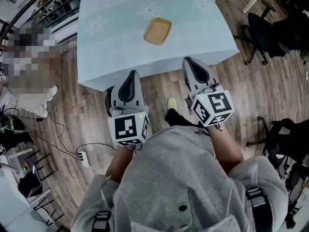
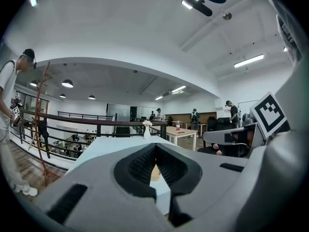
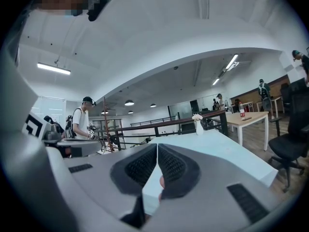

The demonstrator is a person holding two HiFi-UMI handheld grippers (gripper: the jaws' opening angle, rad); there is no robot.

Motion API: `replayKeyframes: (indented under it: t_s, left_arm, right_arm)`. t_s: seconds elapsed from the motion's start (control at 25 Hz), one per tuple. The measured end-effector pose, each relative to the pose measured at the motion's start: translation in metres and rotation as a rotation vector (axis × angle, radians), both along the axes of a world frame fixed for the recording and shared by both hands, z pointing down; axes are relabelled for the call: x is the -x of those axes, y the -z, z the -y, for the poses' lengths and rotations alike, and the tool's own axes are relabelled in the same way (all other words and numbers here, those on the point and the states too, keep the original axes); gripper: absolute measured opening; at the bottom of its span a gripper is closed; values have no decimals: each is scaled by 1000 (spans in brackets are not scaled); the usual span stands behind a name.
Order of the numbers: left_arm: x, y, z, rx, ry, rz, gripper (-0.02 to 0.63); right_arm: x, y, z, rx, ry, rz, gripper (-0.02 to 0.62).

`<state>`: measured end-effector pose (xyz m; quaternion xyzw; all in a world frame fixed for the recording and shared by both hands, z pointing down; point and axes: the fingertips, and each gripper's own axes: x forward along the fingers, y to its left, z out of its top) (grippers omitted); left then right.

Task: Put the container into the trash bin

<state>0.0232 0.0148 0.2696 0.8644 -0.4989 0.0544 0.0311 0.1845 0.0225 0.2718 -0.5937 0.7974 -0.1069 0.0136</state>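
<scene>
The container [image 1: 157, 31] is a shallow tan tray, rectangular with rounded corners and a matte look. Its hollow shows only its own tan floor. It lies flat on the tabletop [image 1: 116, 47], right of centre, under which a smooth pale blue cloth with white flower prints hangs over the edges. A small white vase [image 2: 147, 131] with a white bloom stands at the far end.

We hold the left claw [image 1: 130, 74] and the right claw [image 1: 187, 61] at the tabletop's near edge, above the wood-plank floor [image 1: 72, 105] and well apart from the container. In each gripper view the ribbed black pads [image 2: 142, 163] meet at the tips. Both claws are closed and grip nothing.
</scene>
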Motion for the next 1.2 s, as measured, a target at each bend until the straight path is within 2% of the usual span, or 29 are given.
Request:
replayKeyframes:
  t_s: [0.76,1.2]
  left_arm:
    - [-42,-5,73,18,61,40,18]
    - [-54,-4,104,10,105,51,18]
  right_arm:
    - [-57,-3,90,4,36,30,29]
    - [-71,-9,125,2,75,35,28]
